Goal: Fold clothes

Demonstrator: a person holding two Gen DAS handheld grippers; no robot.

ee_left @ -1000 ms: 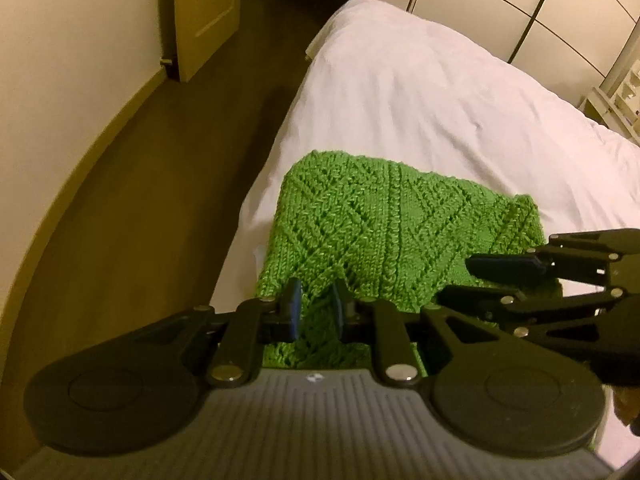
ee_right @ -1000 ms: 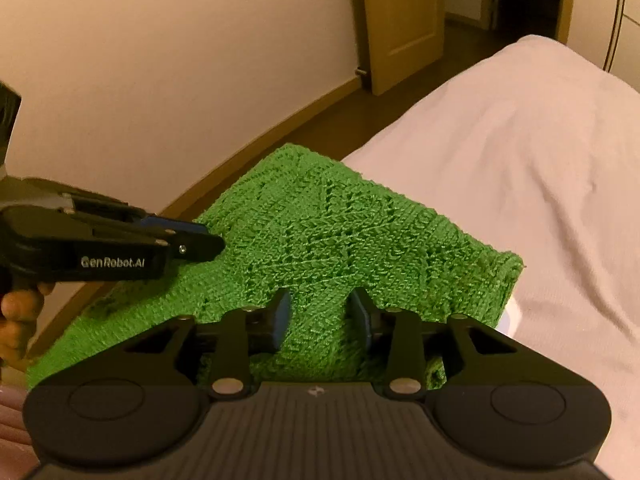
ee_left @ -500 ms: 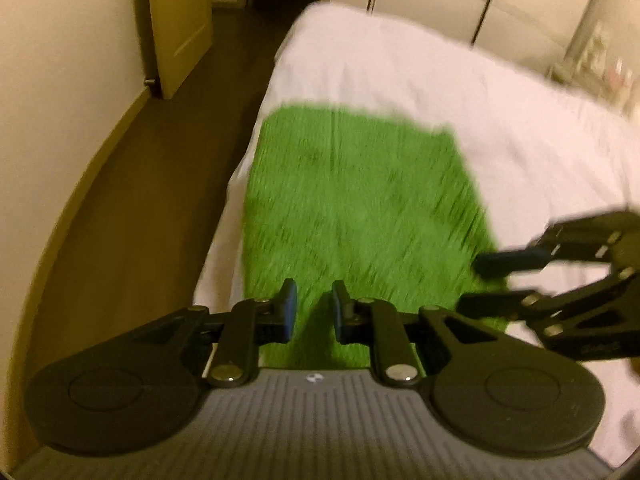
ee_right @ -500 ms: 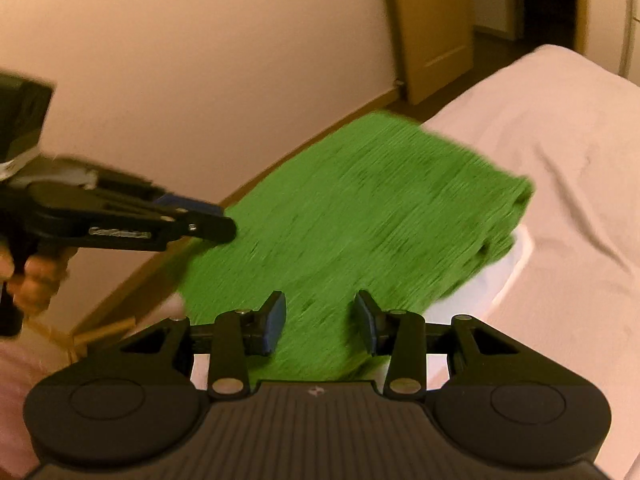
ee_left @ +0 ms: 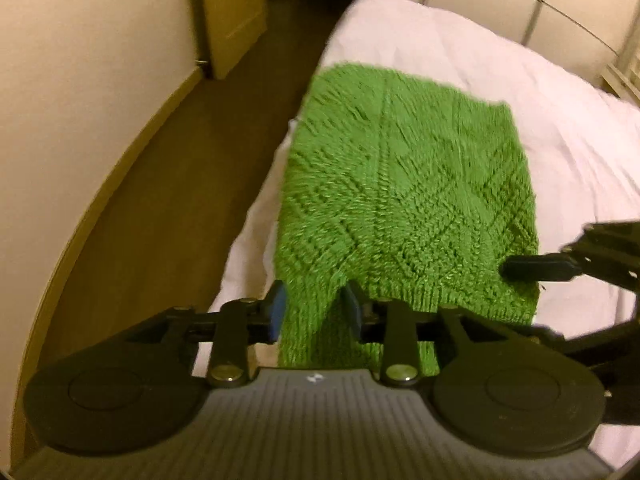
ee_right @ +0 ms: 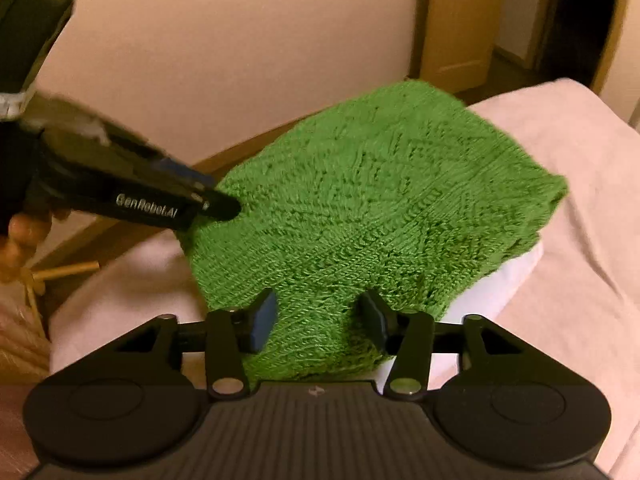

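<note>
A green knitted sweater (ee_left: 400, 200) lies folded into a rectangle along the left edge of the white bed (ee_left: 440, 52). Its near edge runs between the fingers of my left gripper (ee_left: 314, 312), whose jaws stand apart, open around the knit. In the right wrist view the same sweater (ee_right: 380, 208) fills the middle, and my right gripper (ee_right: 318, 316) is open too, with the sweater's near hem between its pads. The left gripper's fingers (ee_right: 216, 206) reach the sweater's left corner there, held by a person's hand (ee_right: 20, 236).
Dark wooden floor (ee_left: 180, 200) runs along the bed's left side below a cream wall. A wooden door (ee_left: 232, 12) stands at the far end, with wardrobe panels (ee_left: 520, 0) behind the bed. A small wooden frame (ee_right: 60, 272) sits on the floor at the left.
Both grippers swung the sweater forward and down onto the bed; it now lies flatter. The gaps between both pairs of fingers have widened.
</note>
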